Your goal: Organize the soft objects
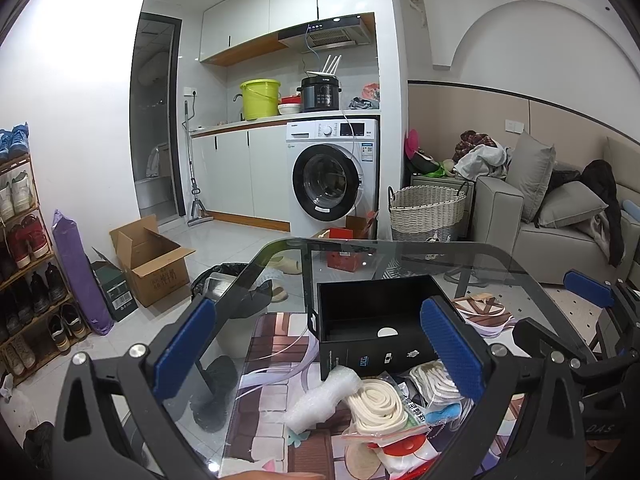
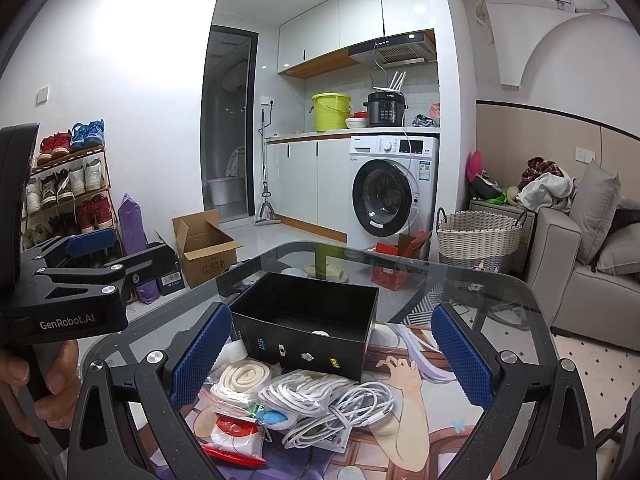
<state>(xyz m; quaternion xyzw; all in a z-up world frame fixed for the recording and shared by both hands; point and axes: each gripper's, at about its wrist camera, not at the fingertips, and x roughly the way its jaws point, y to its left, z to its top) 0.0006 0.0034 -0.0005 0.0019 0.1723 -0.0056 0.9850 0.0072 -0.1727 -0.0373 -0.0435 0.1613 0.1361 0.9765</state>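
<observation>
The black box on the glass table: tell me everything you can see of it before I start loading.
The black box is open-topped, rectangular, and looks like rigid cardboard. It stands upright on the illustrated mat covering the glass table. Small logos mark its near wall. Inside it looks empty except for one white round spot on the floor. The pile of white cables and packets crowds its near wall; neither gripper touches it.

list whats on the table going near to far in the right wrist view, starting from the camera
red and white packet → white cable bundle → coiled cream strap → black box, open-topped → far glass table edge
</observation>
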